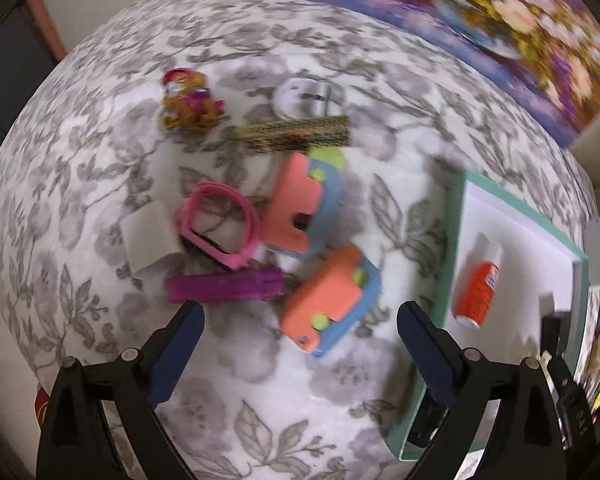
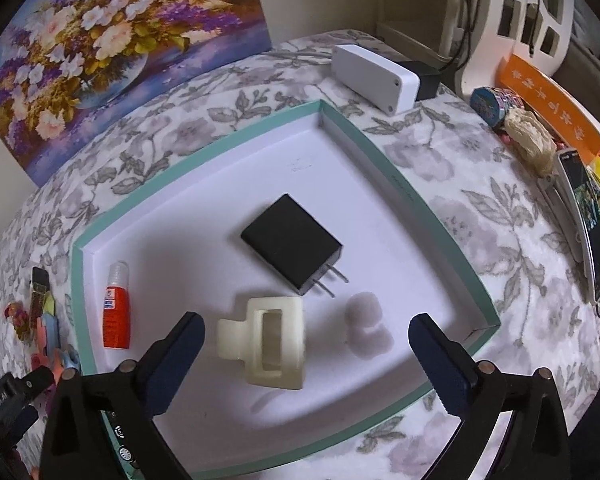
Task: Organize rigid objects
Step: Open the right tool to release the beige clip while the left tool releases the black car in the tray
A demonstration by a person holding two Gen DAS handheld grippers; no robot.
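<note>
In the left wrist view, several small items lie on the floral cloth: two orange-and-blue toys (image 1: 304, 204) (image 1: 328, 300), a pink frame (image 1: 220, 224), a purple clip (image 1: 224, 286), a grey block (image 1: 150, 240), a small doll (image 1: 188, 100) and a dark patterned bar (image 1: 296, 134). My left gripper (image 1: 300, 314) hangs open above the nearer toy and touches nothing. In the right wrist view, a teal-rimmed box (image 2: 404, 184) holds a black charger plug (image 2: 292, 240), a cream claw clip (image 2: 268, 340) and an orange glue bottle (image 2: 116, 308). My right gripper (image 2: 306, 322) stands open over the clip, pads clear of it.
A flower painting (image 2: 100, 40) leans at the back. A white device (image 2: 372, 72), tape rolls (image 2: 496, 104), an orange carton (image 2: 548, 100) and a phone (image 2: 588, 232) sit on the right of the table. The box (image 1: 460, 220) lies right of the loose items.
</note>
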